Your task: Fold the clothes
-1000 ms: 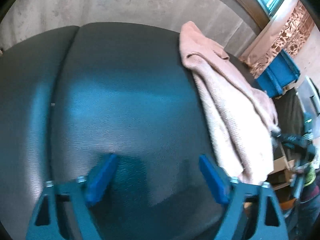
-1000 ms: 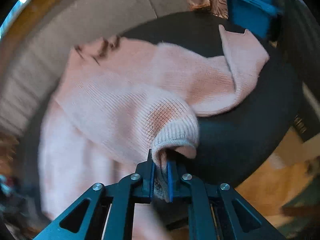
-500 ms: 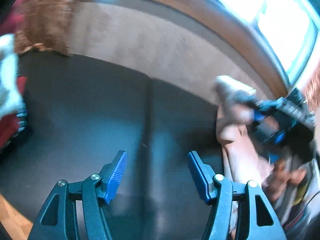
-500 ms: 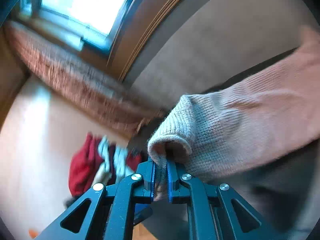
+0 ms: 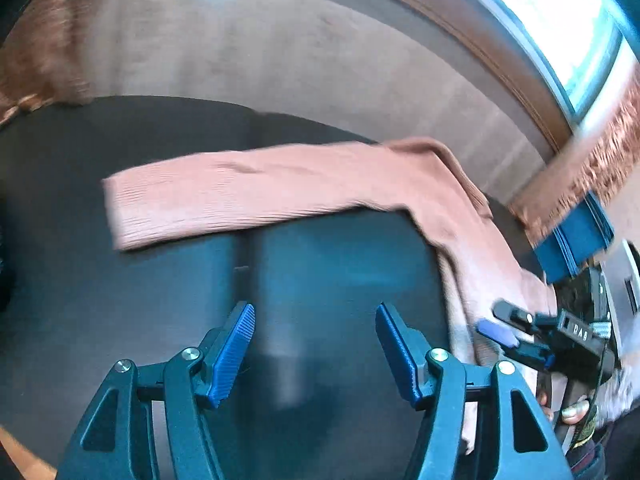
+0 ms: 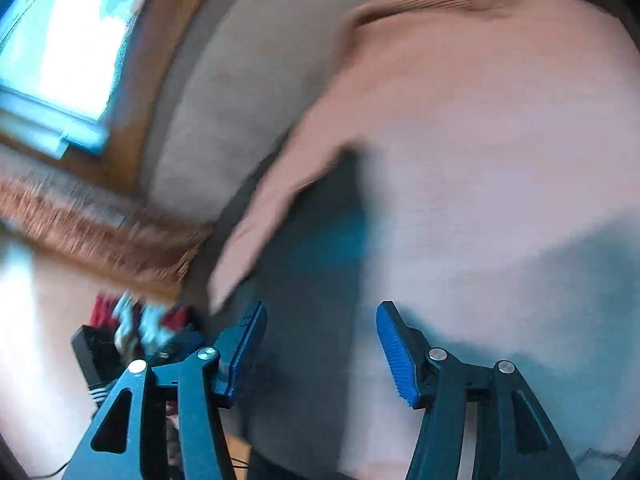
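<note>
Ahead of the wide-open, empty left tongs (image 5: 314, 344), a pink knit sweater (image 5: 280, 188) lay on the dark counter (image 5: 120, 300), one sleeve stretched flat beyond the tongs. The right tongs (image 6: 320, 344) also gaped wide and empty over the sweater's body. Behind the counter stood a beige wall (image 5: 280, 60) and a bright window (image 5: 560, 20).
</note>
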`<state>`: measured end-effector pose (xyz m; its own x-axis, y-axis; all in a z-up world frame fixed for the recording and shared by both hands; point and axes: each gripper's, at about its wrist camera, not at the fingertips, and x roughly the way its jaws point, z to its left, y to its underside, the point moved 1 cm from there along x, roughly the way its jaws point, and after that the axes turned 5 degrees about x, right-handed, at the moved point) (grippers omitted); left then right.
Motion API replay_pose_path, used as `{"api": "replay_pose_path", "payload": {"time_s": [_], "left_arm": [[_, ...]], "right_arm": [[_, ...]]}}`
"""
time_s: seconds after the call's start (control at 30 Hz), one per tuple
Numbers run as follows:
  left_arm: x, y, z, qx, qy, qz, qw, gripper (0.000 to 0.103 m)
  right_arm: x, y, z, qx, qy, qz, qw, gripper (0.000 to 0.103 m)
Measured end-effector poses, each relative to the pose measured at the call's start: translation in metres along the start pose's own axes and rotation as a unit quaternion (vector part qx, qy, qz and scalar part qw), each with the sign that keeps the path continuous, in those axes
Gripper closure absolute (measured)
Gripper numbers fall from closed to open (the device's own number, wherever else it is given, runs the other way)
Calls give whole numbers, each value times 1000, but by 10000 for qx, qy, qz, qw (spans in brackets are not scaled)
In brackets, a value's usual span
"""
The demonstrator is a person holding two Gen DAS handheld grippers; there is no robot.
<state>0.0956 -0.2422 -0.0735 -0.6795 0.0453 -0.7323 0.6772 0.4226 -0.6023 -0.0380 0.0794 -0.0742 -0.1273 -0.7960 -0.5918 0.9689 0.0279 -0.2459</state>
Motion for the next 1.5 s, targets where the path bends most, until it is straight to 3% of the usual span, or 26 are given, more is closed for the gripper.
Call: {"api": "replay_pose_path", "payload": {"time_s": [0.07,0.17,0.27,0.37,0.43,0.6,0.73,0.8,0.83,0.97,1.0,1.03,1.07,1.13,1.2,1.27,1.33,1.4,1.5], "left_arm": [[18,-9,-19,216,130,125,9996,39],[44,-35,-38,516,12,126,9986,39],[68,-63,-56,811,-157,97,9965,39],[98,-84,-66,967,-260,123,9949,39],[122,-93,-66,1111,-517,209,9922,39],[175,-95,-39,1303,-1202,872,9803,39],[159,-91,-7,1353,-1397,928,9765,38],[147,-94,25,1091,-1621,1002,9756,38],[141,-96,40,976,-1810,986,9736,40],[109,-107,109,442,-2629,1027,9583,49],[97,-109,123,266,-2790,1019,9545,61],[82,-108,129,90,-2641,931,9599,67],[66,-105,131,-64,-2288,794,9702,67],[43,-93,119,-196,-1325,705,9885,66],[32,-74,97,-193,-368,778,9961,65],[28,-52,69,-176,645,922,9935,65],[33,-27,38,-157,1334,1107,9847,64],[45,-6,11,-191,1737,1339,9755,64],[56,13,-20,-95,1904,1435,9711,64]], "right_arm": [[-32,-6,-29,327,120,-356,9988,43],[-64,-14,-55,630,204,-768,9948,36],[-78,-30,-59,638,259,-1037,9922,29],[-75,-47,-50,346,481,-1125,9919,28],[-69,-60,-44,89,699,-1128,9911,25],[-29,-59,-43,-321,560,-474,9968,24],[23,-27,-15,-593,-84,254,9979,17],[47,-8,7,-852,-308,529,9945,3],[56,1,17,-959,-423,685,9921,2],[78,25,50,-1060,-1080,1220,9809,2],[75,24,54,-1051,-1228,1202,9795,2],[71,23,59,-1048,-1345,1160,9785,2],[65,19,61,-1072,-1324,1019,9801,2],[43,7,52,-1042,-1209,634,9851,2],[22,-7,36,-924,-956,247,9908,2],[4,-23,18,-772,-617,-100,9951,2],[-11,-41,3,-671,-263,-413,9965,2],[-16,-58,-9,-530,-49,-633,9966,1],[-10,-87,-27,-295,203,-872,9956,1]]}}
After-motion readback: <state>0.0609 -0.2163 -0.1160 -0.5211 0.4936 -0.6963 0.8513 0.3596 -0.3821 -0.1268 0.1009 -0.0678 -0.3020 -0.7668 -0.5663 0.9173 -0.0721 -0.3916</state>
